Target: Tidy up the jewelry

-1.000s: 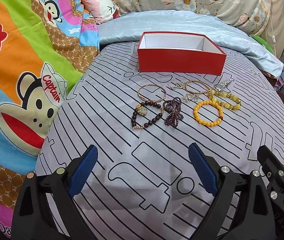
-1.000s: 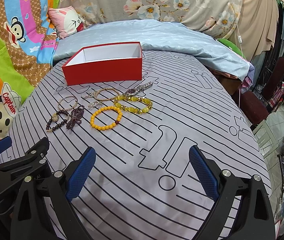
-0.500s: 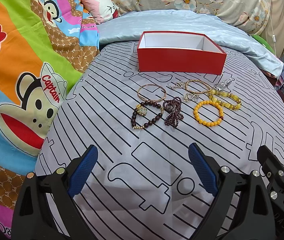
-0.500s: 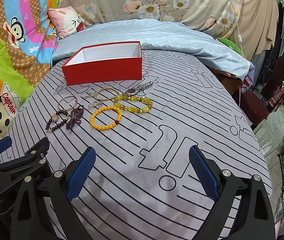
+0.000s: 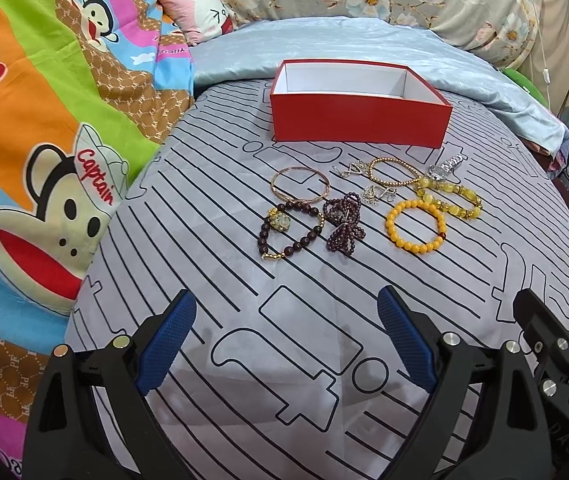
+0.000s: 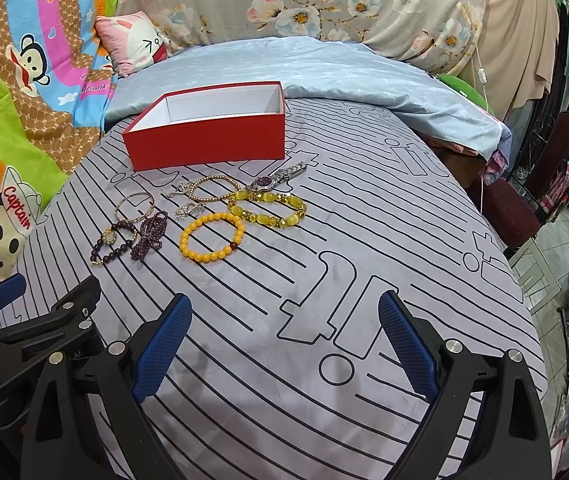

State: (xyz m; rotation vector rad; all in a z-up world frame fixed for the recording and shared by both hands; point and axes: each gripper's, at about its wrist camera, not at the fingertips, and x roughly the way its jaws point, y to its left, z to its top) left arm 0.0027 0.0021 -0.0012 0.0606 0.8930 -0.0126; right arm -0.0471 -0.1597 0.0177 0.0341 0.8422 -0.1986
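Observation:
An open red box (image 5: 358, 120) (image 6: 208, 136) with a white, empty inside stands at the back of the grey striped bed cover. In front of it lies a cluster of jewelry: a thin gold bangle (image 5: 301, 184), a dark bead bracelet (image 5: 290, 229) (image 6: 113, 242), a purple bead piece (image 5: 343, 224), an orange bead bracelet (image 5: 415, 225) (image 6: 211, 237), a yellow stone bracelet (image 5: 448, 197) (image 6: 267, 209), a gold bead chain (image 5: 394, 170) and a silver watch (image 6: 280, 177). My left gripper (image 5: 286, 330) and right gripper (image 6: 286, 334) both stand open, low near the bed's front, well short of the jewelry.
A colourful cartoon monkey blanket (image 5: 44, 128) lies along the left. A pale blue quilt (image 6: 304, 68) and a pink pillow (image 6: 136, 42) lie behind the box. The bed edge drops off at the right toward a dark red chair (image 6: 524, 196).

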